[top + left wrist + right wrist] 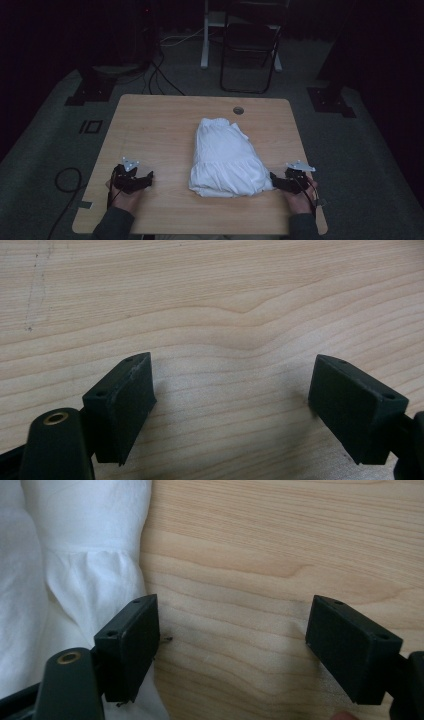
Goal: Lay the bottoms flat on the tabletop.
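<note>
Between my two grippers, on the wooden table [150, 120], lies the folded white garment [226, 157], a gathered, ruffled piece stacked into a thick bundle, waistband end away from me, ruffle hem toward me. It sits closer to my right gripper [278, 181] than to my left gripper [144, 180]. In the high view the tip of my right gripper is just at the near right corner of the cloth; touching or not, I cannot tell from there. In the right gripper view the garment [75, 555] fills the side beyond one jaw, with its gathered edge running right beside and partly under that jaw. Bare wood [250, 580] lies between my fingers [132, 645], nothing pinched, jaws spread wide and released. My left gripper is well apart from the cloth, out on the other side of it. In the left gripper view its fingers [122, 405] stand wide over plain wood grain [225, 300], released, nothing between them. Both hands rest low at the near edge of the table, sleeves coming in from the bottom. Beyond the cloth, near the far edge, is a round cable hole [238, 110]. Past the table on the dark floor stands a folding chair [250, 50], with cables [160, 75] trailing on the carpet off to my left.
</note>
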The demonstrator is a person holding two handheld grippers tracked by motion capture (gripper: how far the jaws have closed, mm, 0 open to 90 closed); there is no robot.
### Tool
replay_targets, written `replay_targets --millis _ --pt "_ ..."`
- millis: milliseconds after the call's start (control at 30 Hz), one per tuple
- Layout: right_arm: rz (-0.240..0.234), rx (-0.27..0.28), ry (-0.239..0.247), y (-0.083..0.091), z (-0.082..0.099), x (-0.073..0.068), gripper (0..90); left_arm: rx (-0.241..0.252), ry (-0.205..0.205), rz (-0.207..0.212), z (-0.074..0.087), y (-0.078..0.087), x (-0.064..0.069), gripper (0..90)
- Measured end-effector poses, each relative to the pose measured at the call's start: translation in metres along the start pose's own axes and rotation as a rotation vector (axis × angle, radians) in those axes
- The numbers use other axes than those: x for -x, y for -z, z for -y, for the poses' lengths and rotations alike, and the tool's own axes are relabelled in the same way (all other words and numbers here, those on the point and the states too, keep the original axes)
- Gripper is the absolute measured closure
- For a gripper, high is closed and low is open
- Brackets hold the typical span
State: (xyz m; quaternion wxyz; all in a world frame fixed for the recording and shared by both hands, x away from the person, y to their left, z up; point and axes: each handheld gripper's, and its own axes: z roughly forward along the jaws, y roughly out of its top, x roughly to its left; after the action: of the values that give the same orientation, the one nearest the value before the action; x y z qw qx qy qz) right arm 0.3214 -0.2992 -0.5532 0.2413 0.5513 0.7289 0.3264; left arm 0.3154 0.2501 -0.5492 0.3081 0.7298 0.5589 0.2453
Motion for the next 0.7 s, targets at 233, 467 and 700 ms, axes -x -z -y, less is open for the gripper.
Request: replay_targets --millis 233,467,700 --pt "0.004 0.001 -0.002 0.0 0.0 0.0 21.5 0.002 -0.009 0.01 0.001 0.001 0.001 20.2" --pt "-0.001 0.001 0.003 0.0 0.0 0.0 22.4 0.018 0.0 0.007 0.002 0.004 -0.002 33.2" --pt "-0.006 0.011 0.009 0.001 0.0 0.0 28.0 0.016 0.029 0.04 -0.001 0.01 -0.004 40.5"
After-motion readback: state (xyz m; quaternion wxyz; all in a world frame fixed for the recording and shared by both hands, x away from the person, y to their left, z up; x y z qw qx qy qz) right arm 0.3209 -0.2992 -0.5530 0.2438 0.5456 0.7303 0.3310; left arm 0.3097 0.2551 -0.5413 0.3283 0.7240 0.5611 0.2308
